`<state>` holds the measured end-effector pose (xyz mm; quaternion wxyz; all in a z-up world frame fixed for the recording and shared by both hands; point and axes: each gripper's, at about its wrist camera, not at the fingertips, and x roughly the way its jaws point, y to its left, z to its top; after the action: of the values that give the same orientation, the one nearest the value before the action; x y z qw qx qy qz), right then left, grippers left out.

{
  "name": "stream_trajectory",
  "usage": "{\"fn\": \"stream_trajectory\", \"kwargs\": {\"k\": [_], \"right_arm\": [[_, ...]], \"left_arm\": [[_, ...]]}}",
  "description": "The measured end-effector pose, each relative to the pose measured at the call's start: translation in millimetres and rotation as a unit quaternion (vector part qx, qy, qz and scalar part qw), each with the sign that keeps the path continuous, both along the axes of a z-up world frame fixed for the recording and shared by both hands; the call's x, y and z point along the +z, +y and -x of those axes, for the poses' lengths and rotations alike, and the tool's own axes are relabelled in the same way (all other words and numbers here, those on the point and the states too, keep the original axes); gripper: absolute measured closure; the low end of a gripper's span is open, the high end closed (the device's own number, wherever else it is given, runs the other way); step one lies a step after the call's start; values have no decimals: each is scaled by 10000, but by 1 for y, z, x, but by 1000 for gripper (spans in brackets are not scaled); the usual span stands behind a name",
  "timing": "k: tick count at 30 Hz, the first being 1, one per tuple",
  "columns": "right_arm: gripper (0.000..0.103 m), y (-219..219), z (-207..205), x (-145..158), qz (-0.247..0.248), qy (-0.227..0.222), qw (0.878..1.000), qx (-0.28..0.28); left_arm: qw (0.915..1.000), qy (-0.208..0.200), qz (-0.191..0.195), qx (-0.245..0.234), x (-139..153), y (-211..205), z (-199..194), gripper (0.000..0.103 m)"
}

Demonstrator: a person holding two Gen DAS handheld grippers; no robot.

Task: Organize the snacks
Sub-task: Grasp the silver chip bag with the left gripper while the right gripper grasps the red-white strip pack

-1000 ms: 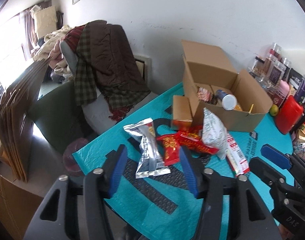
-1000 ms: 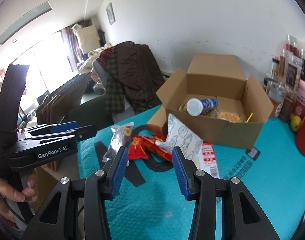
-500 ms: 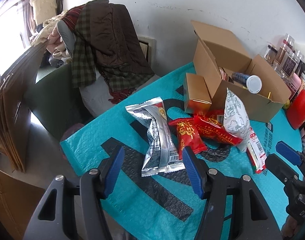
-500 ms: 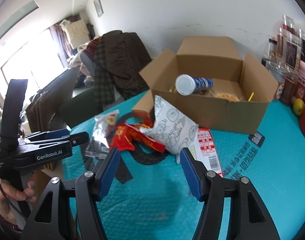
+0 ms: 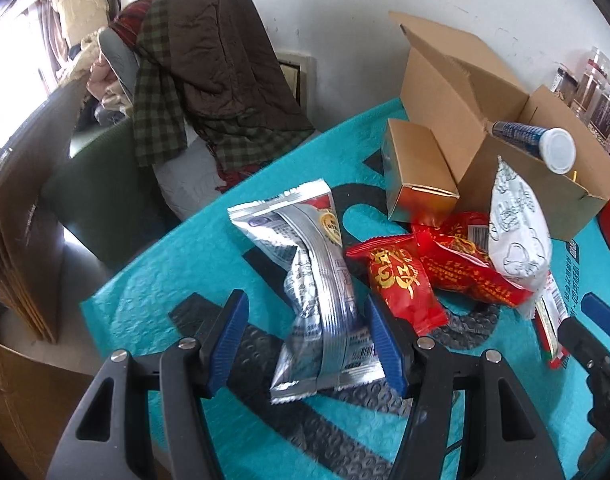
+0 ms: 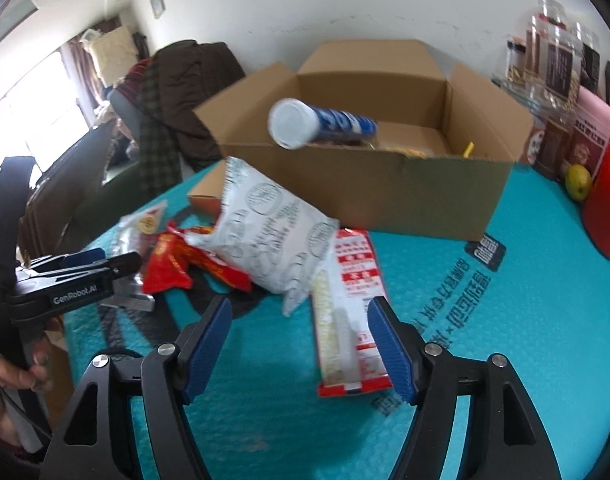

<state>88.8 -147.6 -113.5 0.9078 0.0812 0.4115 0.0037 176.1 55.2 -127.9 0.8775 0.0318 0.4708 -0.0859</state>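
Left gripper (image 5: 307, 336): jaws apart, silver packet (image 5: 317, 300) lies between, not pressed.
Right gripper (image 6: 301, 344): jaws opening, red-white packet (image 6: 351, 312) lies between, near right finger.

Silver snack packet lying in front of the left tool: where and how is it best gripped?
Probably across its narrow, twisted middle, coming from above. The silver packet lies flat and lengthwise on the teal mat, its waist slimmer than its ends, and the left tool, open, already straddles its near end.

We see a white wall (image 6: 345, 4) behind; a chair (image 5: 117, 56) draped with clothes (image 5: 209, 72); daylight from a window (image 6: 33, 108) at left.
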Motion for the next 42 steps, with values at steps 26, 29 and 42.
{"fn": "stream_trajectory", "kwargs": {"k": [26, 29, 42], "right_arm": [[55, -13, 5, -27, 282, 511, 9982, -159], [55, -13, 17, -27, 259, 536, 9981, -151], [55, -23, 77, -26, 78, 722, 9971, -215]], "left_arm": [[9992, -31, 292, -252, -9, -5, 34, 67], [9988, -14, 340, -340, -8, -6, 50, 67], [9933, 169, 441, -1050, -7, -27, 109, 67]]}}
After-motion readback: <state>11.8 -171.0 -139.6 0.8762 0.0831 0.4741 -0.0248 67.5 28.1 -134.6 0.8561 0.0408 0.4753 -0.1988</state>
